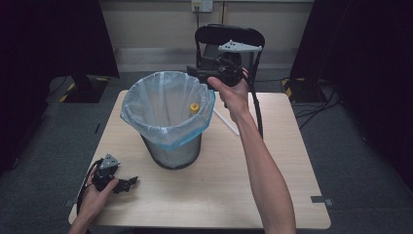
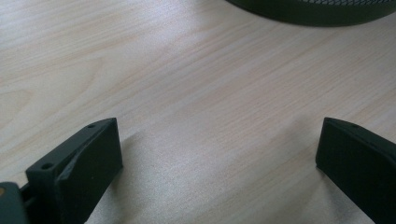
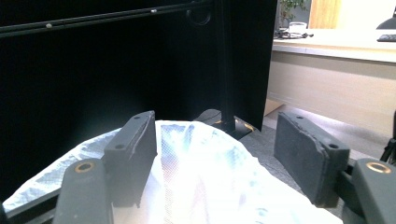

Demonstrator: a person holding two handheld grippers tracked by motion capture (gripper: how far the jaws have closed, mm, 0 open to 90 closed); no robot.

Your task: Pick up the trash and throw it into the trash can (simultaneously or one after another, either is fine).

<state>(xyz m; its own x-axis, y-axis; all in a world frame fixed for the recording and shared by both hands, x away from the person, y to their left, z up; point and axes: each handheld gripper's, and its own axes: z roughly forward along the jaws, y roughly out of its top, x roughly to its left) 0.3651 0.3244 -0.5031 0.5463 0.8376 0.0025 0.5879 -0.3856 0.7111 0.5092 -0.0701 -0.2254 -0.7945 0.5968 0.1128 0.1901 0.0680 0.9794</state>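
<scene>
The tabletop (image 1: 272,195) carries a mesh bin (image 1: 171,155) near its middle, lined with a thin bluish bag (image 1: 146,105). The bag looks light, soft and slippery, easily torn; its folded-over rim seems the best place to pinch. The right claw (image 1: 197,74) hovers at the bin's far rim, spread with nothing between the pads, the liner just below. A small yellow cap (image 1: 194,107) lies inside the bag. The left claw (image 1: 127,183) rests spread on the tabletop, well apart.

The high view is looking down over the table (image 1: 272,195); the left gripper view is skimming its wood closely, and the right gripper view is facing across the bin (image 3: 205,186), which all three are sharing.
</scene>
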